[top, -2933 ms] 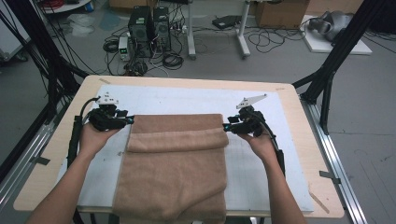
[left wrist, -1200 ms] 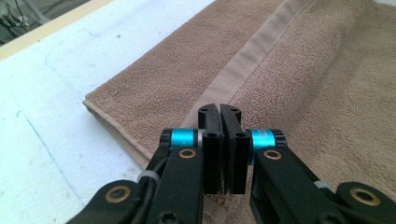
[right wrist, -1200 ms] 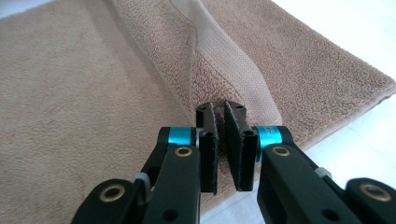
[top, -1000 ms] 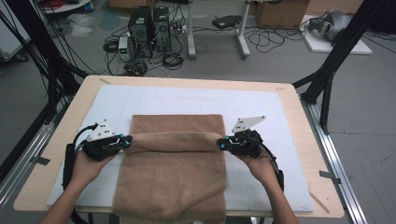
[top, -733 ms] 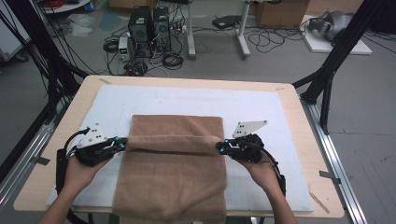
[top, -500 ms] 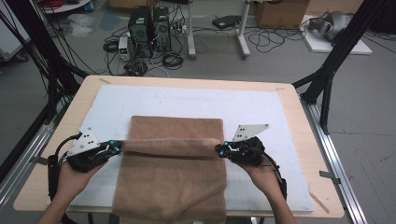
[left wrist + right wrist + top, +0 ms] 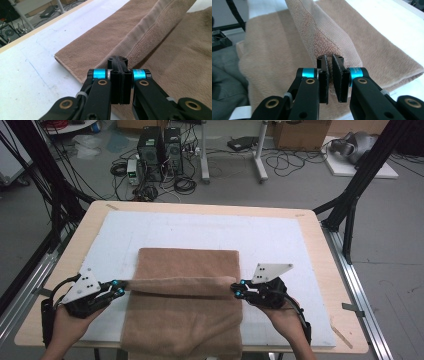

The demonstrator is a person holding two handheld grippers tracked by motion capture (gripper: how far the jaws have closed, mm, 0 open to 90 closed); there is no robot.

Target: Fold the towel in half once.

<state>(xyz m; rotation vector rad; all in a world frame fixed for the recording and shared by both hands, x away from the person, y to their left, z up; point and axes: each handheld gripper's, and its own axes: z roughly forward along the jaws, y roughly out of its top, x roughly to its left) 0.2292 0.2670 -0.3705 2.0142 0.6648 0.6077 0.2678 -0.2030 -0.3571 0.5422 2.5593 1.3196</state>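
A brown towel (image 7: 185,310) is lying on the white mat (image 7: 280,235) that covers the wooden table (image 7: 320,250), near the table's front edge, with its near end hanging over that edge. A fold of the towel is being lifted into a ridge running from side to side.

The left gripper (image 7: 119,288) is sitting at the towel's left edge, near the table's front left corner, in the person's left hand (image 7: 67,322). In the left gripper view its jaws are pressed tight together with the hemmed edge of the towel (image 7: 155,32) rising from between them, so it is clamped on the cloth.

The right gripper (image 7: 236,288) is sitting at the towel's right edge, in the right hand (image 7: 282,317). In the right gripper view (image 7: 330,75) its jaws are standing slightly apart, with a narrow gap between the pads, and the towel's folded corner (image 7: 324,35) is sitting in that gap, pinched there and standing up above the flat layer.
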